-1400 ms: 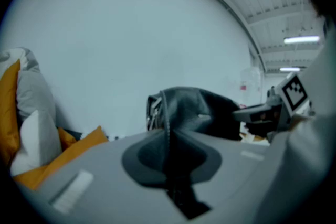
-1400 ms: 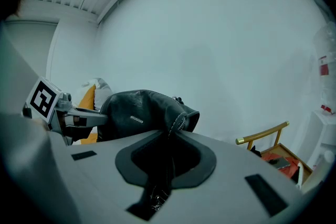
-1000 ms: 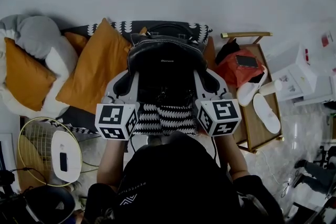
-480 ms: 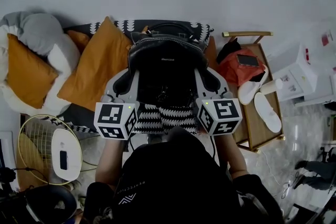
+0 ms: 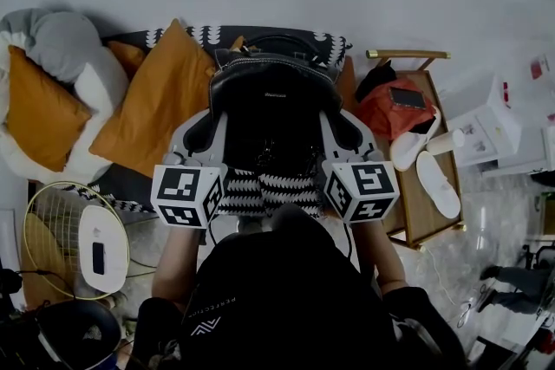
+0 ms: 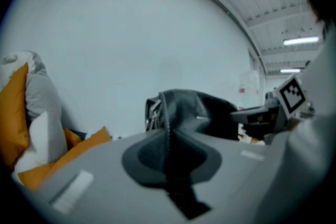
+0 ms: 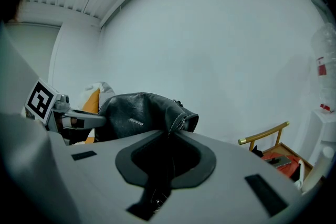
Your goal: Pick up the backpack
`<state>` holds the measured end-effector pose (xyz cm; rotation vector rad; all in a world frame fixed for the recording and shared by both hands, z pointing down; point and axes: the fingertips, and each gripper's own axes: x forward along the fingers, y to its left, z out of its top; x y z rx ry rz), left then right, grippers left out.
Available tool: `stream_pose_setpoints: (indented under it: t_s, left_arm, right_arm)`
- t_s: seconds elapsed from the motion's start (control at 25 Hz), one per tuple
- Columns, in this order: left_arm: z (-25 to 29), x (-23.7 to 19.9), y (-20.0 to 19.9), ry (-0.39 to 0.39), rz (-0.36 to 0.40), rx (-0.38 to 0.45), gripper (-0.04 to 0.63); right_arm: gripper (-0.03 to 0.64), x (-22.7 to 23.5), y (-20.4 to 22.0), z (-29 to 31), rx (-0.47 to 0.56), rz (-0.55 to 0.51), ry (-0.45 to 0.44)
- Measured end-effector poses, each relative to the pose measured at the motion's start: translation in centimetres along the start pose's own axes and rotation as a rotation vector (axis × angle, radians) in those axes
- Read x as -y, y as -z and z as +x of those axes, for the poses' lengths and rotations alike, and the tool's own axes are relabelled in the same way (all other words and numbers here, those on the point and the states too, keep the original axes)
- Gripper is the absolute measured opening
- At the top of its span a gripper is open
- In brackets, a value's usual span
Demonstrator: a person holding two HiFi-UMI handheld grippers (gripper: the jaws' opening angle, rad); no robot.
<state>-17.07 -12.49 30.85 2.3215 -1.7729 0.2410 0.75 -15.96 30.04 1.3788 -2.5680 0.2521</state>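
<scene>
A black leather backpack (image 5: 273, 113) stands upright between my two grippers, above a black-and-white patterned throw (image 5: 260, 191) on a sofa. My left gripper (image 5: 199, 134) is shut on the backpack's left side, where the leather (image 6: 194, 110) bunches between its jaws (image 6: 169, 128). On the other side my right gripper (image 5: 349, 133) is shut on the bag, its jaws (image 7: 170, 136) pinching a stitched edge of the backpack (image 7: 139, 115). Whether the bag rests on the sofa or hangs free I cannot tell. Its bottom is hidden behind the person's head.
Orange cushions (image 5: 160, 104) and a grey-white pillow (image 5: 61, 48) lie left of the bag. At the right, a wooden folding table (image 5: 429, 212) carries a red bag (image 5: 395, 113) and white slippers (image 5: 438, 182). A fan (image 5: 74, 243) stands low left, boxes (image 5: 499, 121) far right.
</scene>
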Motion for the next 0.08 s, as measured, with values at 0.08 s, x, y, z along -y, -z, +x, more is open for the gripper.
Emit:
stream_pose_setpoints:
  t_s: [0.08]
  left_arm:
    - [0.09, 0.06, 0.12, 0.001, -0.001, -0.003, 0.038]
  right_arm:
    - [0.029, 0.10, 0.10, 0.07, -0.004, 0.000, 0.000]
